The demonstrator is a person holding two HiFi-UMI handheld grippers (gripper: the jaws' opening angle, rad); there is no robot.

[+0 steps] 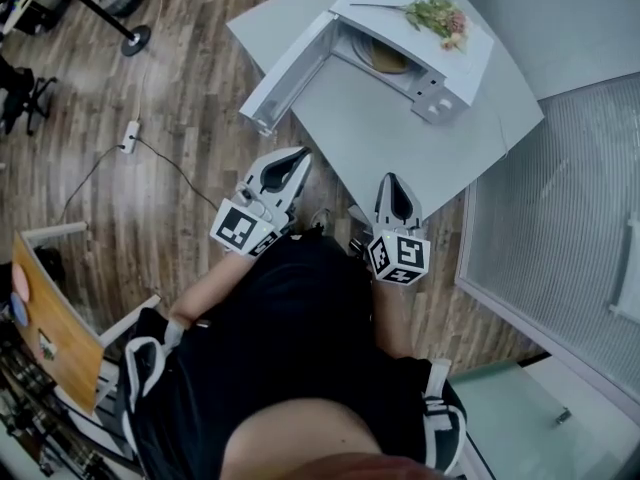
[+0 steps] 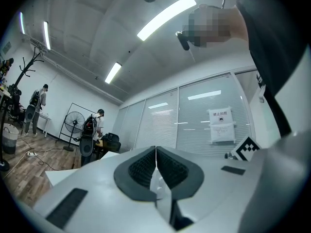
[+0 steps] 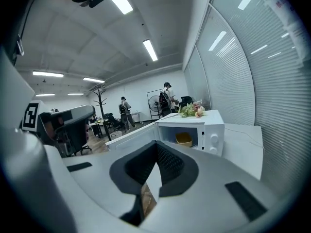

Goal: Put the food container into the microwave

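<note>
Yellow-tan and shallow, the food container [image 3: 183, 139] sits inside the microwave [image 3: 214, 129], on the cavity floor, where the task sentence wants it. The head view shows it [image 1: 386, 59] too, through the open front. The microwave's door [image 1: 288, 72] is swung wide to the left over the white surface [image 1: 400, 158], and a sprig of flowers [image 1: 437, 15] lies on the roof.

Both tools are drawn in close to the person's body, well apart from the microwave. The left tool [image 2: 155, 152] has its pads pressed together with nothing between them – and the right tool [image 3: 156, 147] likewise is closed and empty.

By my reading the placing itself is met; only the open door might be left, and the task doesn't name it.
</note>
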